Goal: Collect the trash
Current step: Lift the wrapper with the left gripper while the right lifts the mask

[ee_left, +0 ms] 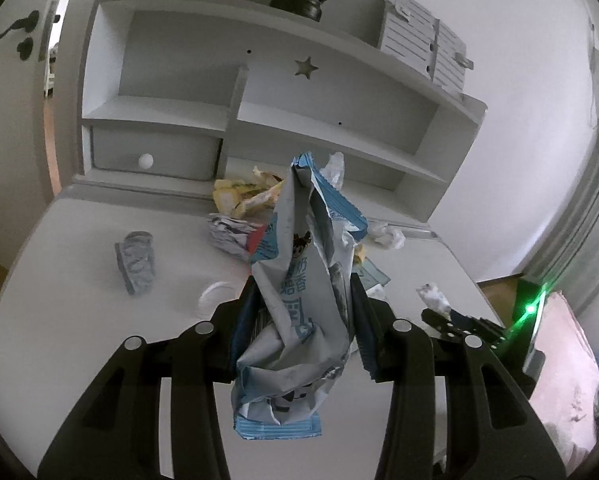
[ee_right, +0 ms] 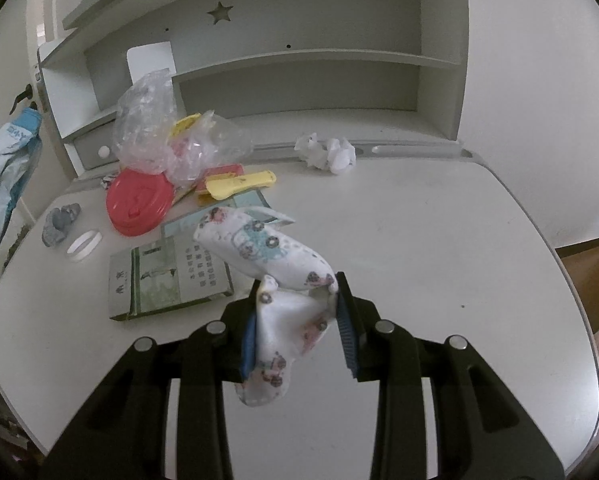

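Wrapper (ee_left: pixel 299 280) in left claw (ee_left: pixel 303 320): Chinese print.

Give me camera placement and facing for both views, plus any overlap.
Left wrist: sits on the left gripper, looks down over the white desk toward the shelf unit; its fingers clamp a blue-white snack bag.
Right wrist: sits on the right gripper, same facing, from further right; its fingers clamp a printed cloth.
Shared: the star cutout, crumpled grey wrapper, white ring; the snack bag shows at right view's left edge.
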The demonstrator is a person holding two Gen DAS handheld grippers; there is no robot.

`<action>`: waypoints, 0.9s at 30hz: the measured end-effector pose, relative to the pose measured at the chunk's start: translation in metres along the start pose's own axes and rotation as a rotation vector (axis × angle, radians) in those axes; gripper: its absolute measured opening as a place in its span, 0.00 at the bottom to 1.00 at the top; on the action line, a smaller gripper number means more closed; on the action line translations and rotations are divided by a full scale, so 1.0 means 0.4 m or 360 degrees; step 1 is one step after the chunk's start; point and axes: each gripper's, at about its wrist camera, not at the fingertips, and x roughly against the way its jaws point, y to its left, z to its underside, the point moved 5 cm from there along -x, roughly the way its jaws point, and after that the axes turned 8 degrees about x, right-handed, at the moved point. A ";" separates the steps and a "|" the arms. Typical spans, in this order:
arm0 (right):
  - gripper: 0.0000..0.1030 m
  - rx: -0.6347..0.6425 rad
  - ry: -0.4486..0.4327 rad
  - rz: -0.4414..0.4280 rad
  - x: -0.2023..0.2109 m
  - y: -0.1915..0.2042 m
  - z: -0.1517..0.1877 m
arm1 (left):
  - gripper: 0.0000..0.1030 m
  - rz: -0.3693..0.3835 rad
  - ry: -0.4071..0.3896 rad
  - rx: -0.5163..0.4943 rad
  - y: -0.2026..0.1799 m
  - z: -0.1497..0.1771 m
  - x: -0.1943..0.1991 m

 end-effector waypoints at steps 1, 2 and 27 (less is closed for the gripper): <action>0.33 0.0000 -0.0001 0.0000 0.001 0.001 0.000 | 0.42 -0.0008 0.0001 -0.0004 0.002 -0.001 -0.002; 0.33 -0.0001 -0.0001 0.0002 0.001 0.000 0.000 | 0.42 -0.0013 -0.0001 -0.0003 0.004 -0.001 -0.002; 0.34 0.0041 0.0014 -0.0103 -0.005 0.004 -0.003 | 0.42 -0.0148 0.0164 -0.0056 0.043 0.074 -0.122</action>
